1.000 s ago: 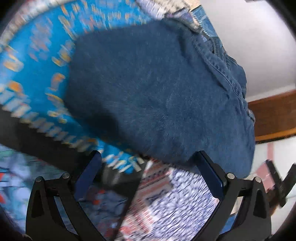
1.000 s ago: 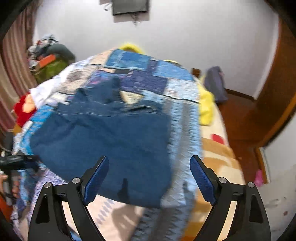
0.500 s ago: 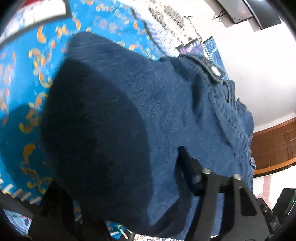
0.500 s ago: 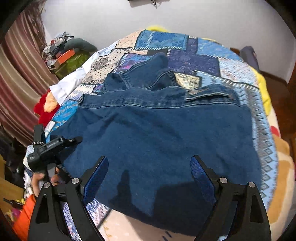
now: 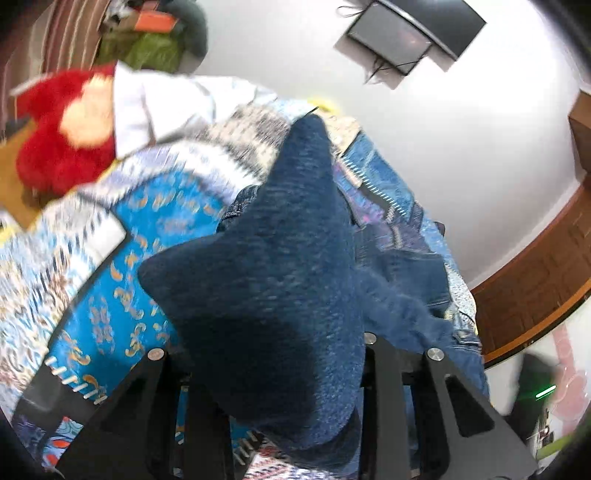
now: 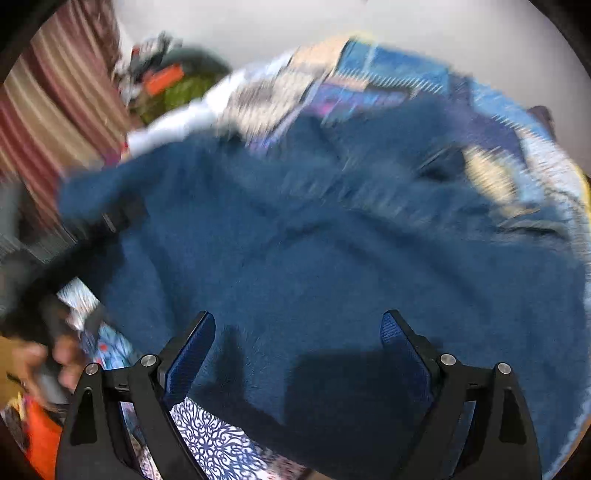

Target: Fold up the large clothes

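- Left gripper (image 5: 273, 376) is closing on the jeans (image 5: 266, 295), with a thick bunch of dark denim filling the gap between its black arms and hiding the pads.
- That bunch rises in a peak from the gripper toward the far wall, clear of the quilt (image 5: 122, 266) below it.
- Right of the peak, the waistband end of the jeans trails down onto the bed near the wooden trim.
- Right gripper (image 6: 297, 350) hangs with its blue pads (image 6: 192, 350) wide apart, nothing between them but air (denim spread right below).
- From the right wrist view the jeans (image 6: 314, 258) cover most of the quilt (image 6: 388, 81), their near hem lying just under the gripper tips.
- The left corner of the denim is pulled up, toward the striped curtain (image 6: 48, 110); the picture is smeared there, so I cannot tell how it is pinched from this side.
- A person's hand (image 6: 40, 365) shows at the near left, wrapped round a dark handle, blurred.
- Far left on the bed: a red plush toy (image 5: 62, 147) beside a white cloth (image 5: 166, 107), with a green bundle (image 5: 147, 48) behind them.
- A dark screen (image 5: 413, 33) hangs on the white wall above the bed's far end.
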Available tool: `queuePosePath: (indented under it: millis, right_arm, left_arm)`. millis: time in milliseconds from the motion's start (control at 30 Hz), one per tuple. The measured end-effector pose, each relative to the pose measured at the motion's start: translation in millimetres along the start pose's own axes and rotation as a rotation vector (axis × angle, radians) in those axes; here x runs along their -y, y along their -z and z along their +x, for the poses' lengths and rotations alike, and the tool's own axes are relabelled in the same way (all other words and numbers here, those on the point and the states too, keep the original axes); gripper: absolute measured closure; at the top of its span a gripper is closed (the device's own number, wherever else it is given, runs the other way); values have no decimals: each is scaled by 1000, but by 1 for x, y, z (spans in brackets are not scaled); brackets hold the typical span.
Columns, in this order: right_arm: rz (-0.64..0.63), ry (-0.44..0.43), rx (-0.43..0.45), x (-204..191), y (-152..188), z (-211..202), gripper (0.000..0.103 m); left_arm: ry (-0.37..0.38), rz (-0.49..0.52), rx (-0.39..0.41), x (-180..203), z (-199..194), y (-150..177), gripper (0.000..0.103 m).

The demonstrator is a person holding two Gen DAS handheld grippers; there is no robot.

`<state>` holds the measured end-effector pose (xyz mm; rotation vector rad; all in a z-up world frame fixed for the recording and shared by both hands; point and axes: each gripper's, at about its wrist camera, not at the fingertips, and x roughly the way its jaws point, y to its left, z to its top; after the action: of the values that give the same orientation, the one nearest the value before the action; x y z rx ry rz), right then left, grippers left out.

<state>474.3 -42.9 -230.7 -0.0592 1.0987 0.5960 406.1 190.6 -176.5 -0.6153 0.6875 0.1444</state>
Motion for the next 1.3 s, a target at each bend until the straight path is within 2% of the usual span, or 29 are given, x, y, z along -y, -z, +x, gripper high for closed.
queuePosePath:
  millis: [33, 67, 167, 200, 267, 367, 433, 500, 600, 667, 767, 833, 933, 1000, 1067, 1133, 1200, 1300]
  right_arm:
    - [-26, 9, -40, -8, 4, 16, 11]
    - [-44, 32, -38, -12, 6, 24, 10]
    - [-58, 32, -43, -15, 4, 23, 10]
    - [-32, -17, -59, -8, 1, 15, 10]
    - [46, -98, -37, 12, 0, -6, 10]
    - [201, -129, 62, 60, 13, -55, 10]
    - [263, -91, 116, 92, 27, -88, 10]
    - [301, 1, 155, 126, 47, -123, 10]
    - [348, 90, 193, 161, 76, -160, 10]
    - [390, 113, 208, 181, 98, -182, 10]
    - [435, 147, 218, 205, 129, -209, 10]
    - [457, 158, 219, 213, 141, -219, 10]
    - [473, 146, 222, 214, 156, -227, 10]
    - [467, 144, 223, 211, 163, -232, 10]
    - [452, 137, 222, 206, 162, -232, 10]
    - [436, 124, 229, 202, 159, -233, 10]
    - [408, 101, 249, 188, 150, -238, 10]
    - [365, 67, 285, 166, 134, -244, 9]
  left_arm:
    - [7, 37, -3, 13, -3, -3, 74]
    - [-2, 64, -3, 22, -4, -2, 74]
    - [-37, 187, 30, 64, -6, -5, 75]
    - [-27, 211, 37, 75, -7, -7, 75]
    - [9, 270, 56, 103, -13, -6, 75]
    - [39, 383, 90, 152, -21, -1, 75]
    - [69, 487, 107, 199, -24, 14, 75]
    - [93, 567, 105, 233, -20, 36, 75]
    - [101, 727, 54, 280, -3, 88, 75]
    - [94, 827, -2, 294, 12, 125, 75]
    - [86, 954, -114, 296, 34, 176, 75]
    - [44, 1024, -164, 290, 42, 200, 75]
    - [22, 1072, -184, 281, 36, 209, 74]
    - [35, 1072, -204, 280, 25, 213, 70]
    - [53, 1069, -238, 275, 17, 213, 61]
    - [114, 1049, -289, 268, 6, 207, 38]
    - [184, 1020, -333, 265, -9, 208, 25]
    - [206, 974, -314, 256, -34, 194, 19]
